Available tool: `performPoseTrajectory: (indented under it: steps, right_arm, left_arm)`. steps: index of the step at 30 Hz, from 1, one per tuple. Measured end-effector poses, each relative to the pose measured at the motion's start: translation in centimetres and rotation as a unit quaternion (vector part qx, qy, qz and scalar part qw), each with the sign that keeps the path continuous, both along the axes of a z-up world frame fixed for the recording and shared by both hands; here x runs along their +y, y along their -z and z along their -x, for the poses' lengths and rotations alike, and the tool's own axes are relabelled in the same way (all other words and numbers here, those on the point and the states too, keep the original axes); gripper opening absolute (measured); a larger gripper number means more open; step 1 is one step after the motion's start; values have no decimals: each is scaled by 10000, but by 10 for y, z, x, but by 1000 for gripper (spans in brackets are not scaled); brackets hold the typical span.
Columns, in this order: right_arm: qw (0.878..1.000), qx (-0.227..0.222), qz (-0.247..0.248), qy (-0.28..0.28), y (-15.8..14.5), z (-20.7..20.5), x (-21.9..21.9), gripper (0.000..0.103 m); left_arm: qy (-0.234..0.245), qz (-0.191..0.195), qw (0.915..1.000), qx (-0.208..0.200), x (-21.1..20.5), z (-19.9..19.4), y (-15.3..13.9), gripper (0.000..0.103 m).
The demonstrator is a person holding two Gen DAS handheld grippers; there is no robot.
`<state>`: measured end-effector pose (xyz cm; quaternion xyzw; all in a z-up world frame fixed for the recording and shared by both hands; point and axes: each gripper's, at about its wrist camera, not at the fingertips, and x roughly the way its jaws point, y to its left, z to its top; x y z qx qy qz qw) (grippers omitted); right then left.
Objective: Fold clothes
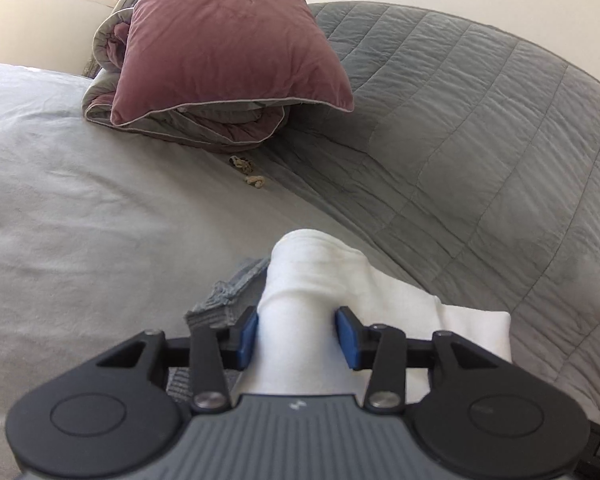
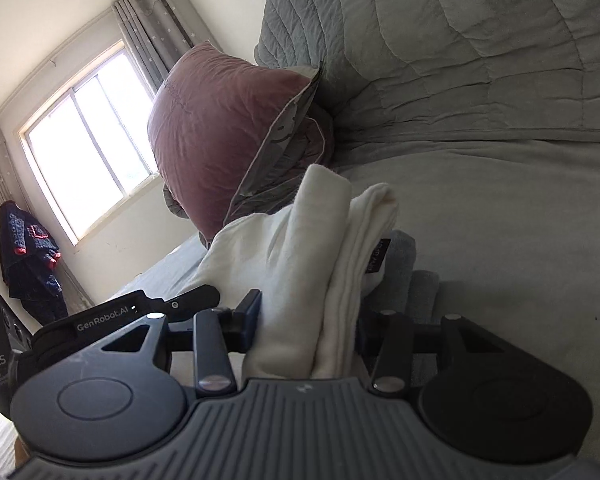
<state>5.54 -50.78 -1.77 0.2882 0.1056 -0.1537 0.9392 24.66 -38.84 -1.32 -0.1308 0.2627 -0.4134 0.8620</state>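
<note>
You're over the bed (image 1: 80,200), with the pink pillow (image 1: 220,40) up by the quilt. The white garment (image 1: 300,280) is bunched above a grey folded piece (image 1: 228,300), and both your left hand-held gripper (image 1: 296,332) and right hand-held gripper (image 2: 308,320) are clamped on it.

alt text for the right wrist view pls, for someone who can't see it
The right gripper is shut on a bunched white garment, held over a bed with a grey sheet. Behind it a dusty-pink pillow leans on a folded duvet, beside a grey quilted cover. At left, a bright window with grey curtains and dark clothes hanging by the wall.
</note>
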Motion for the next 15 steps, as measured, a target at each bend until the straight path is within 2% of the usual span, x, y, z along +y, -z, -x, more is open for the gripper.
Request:
performPoseTrajectory:
  steps: [2,4,5,8,10,12,13,15]
  right_arm:
    - [9999,13,98,134,7,4,0,66]
    - [9986,120,379,355,0,8,3,79]
    - [9980,76,469,415,-2,10,4,80]
    - [9954,-58,743,599,-10,15,7,80]
    - [9889,-323,1190,830,-17,21,13,79]
    - [9758,-505,1904,950,-24,22,24,68]
    - [9714,-485,2156,864,-25,20,28,61]
    - [9610,-440,2640,692,-28,16,36,54]
  left_arm:
    - [-111,15,9998,-138,2,5,-3,54]
    - [-207,7,9994,-275,5,9,-10,58]
    - [-275,2,9987,-429,6,11,-16,58]
    - [-478,53,9950,-870,12,16,-32,57]
    - [-516,135,9933,-1021,11,15,-41,55]
    - [-439,180,9932,-1061,8,12,-45,52]
    - [-362,149,9938,-1040,5,11,-45,49]
    - [-172,1,9954,-945,-4,6,-40,45]
